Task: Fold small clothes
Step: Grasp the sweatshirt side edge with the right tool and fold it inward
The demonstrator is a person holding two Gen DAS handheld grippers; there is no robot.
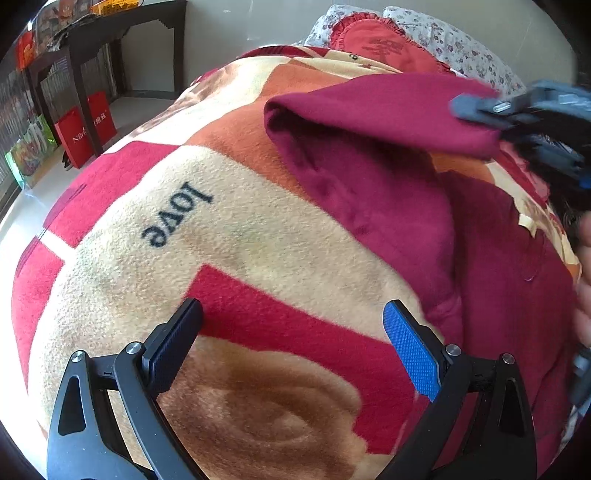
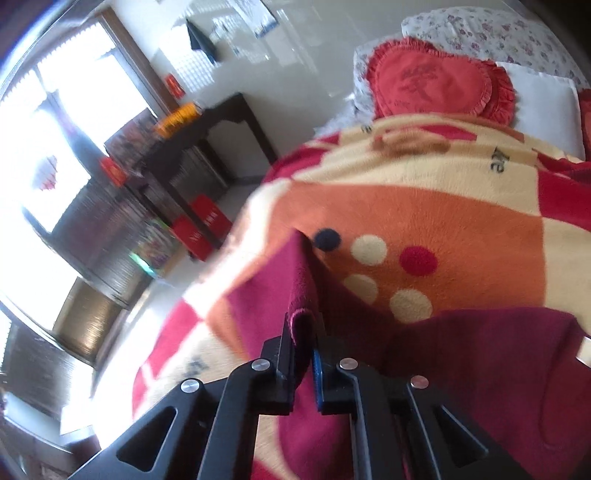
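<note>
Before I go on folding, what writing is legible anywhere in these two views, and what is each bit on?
"love": upside down on the blanket, left wrist view.
Letters ending "e": on the blanket's far part, right wrist view; cut off, unclear.
One large character: on the heart cushion; too blurred to name.
White lettering starting "N": on the red bag; the rest unreadable.
Table boxes, wall poster: too blurred.

Garment (image 1: pixel 388 192): plain maroon. Blanket (image 1: pixel 221 240): cream, red, orange blocks, black "love" lettering. Heart cushion (image 1: pixel 384 44), upper right: red, ruffled.
</note>
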